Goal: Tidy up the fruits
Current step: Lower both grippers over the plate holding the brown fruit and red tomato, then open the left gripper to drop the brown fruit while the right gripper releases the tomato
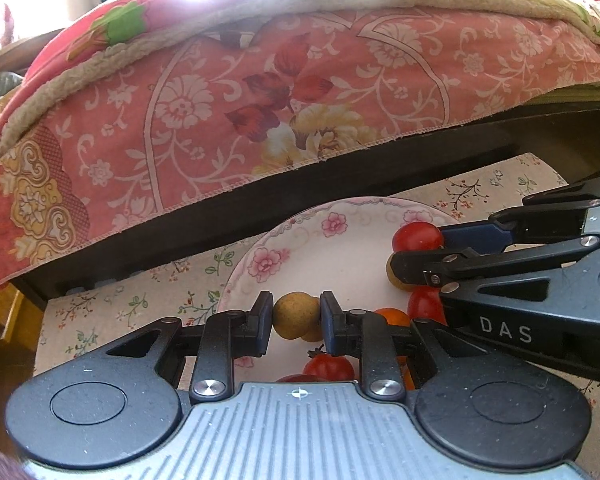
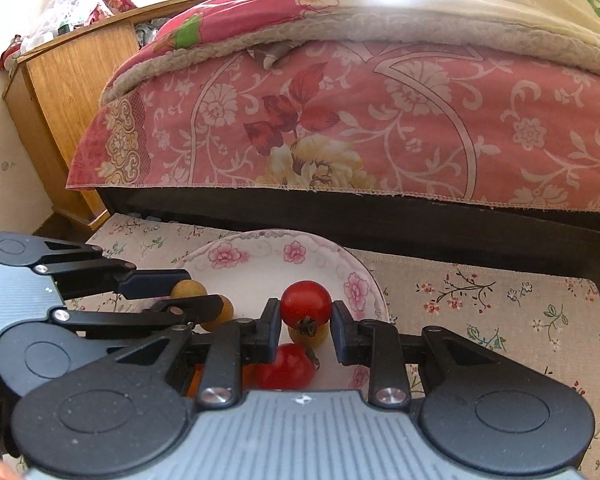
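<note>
A white plate with a pink flower rim point(image 1: 268, 248) point(image 2: 260, 256) holds small fruits. My left gripper point(image 1: 295, 316) point(image 2: 202, 290) is shut on a tan round longan point(image 1: 292, 312) point(image 2: 188, 290) just above the plate. My right gripper point(image 2: 306, 320) point(image 1: 418, 248) is shut on a red cherry tomato point(image 2: 306, 302) point(image 1: 418, 238) over the plate's right half. Under it lie a yellow tomato point(image 2: 308, 334) and another red tomato point(image 2: 288, 366) point(image 1: 328, 366). A second longan point(image 2: 224, 312) and an orange tomato point(image 1: 392, 316) also lie on the plate.
The plate rests on a flower-print cloth point(image 2: 480, 300) point(image 1: 140, 304). Close behind it runs a dark bed frame point(image 2: 380, 216) under a hanging pink floral quilt point(image 2: 340, 120) point(image 1: 220, 120). A wooden cabinet point(image 2: 68, 100) stands at the far left.
</note>
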`<state>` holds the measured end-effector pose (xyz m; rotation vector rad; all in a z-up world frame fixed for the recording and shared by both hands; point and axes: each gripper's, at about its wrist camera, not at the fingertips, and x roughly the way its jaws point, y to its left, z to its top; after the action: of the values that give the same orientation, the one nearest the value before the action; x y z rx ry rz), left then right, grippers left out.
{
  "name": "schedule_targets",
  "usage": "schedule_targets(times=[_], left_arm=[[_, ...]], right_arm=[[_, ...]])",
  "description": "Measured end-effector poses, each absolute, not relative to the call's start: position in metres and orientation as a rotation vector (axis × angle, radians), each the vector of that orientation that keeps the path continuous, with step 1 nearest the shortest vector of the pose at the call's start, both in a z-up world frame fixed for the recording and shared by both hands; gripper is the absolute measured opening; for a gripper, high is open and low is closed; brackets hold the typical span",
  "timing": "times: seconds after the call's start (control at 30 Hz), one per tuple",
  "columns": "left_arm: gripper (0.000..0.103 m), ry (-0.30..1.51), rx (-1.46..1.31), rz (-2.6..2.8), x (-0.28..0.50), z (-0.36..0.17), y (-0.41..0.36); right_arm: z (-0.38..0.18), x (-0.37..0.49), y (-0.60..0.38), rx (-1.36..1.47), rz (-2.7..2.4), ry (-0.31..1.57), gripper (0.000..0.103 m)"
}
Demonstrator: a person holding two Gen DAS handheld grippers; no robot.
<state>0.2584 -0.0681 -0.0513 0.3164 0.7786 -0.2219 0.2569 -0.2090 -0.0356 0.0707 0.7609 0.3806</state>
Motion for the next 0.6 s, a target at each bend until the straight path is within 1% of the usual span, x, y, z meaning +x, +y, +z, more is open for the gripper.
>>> schedule_targets(times=[0.47,0.6], left_arm=[[0.033,0.772,0.325,-0.214,0.2578,-0.0522,-0.0689],[0.035,0.771,0.325,-0.211,0.2578,-0.0521,-0.0684]], right_arm=[[-0.0356,0.2578,-0.2092,0.068,0.382,0.756,0.032],[-0.0354,0.2582,-0.2093,0.065,0.379,0.756,0.032]])
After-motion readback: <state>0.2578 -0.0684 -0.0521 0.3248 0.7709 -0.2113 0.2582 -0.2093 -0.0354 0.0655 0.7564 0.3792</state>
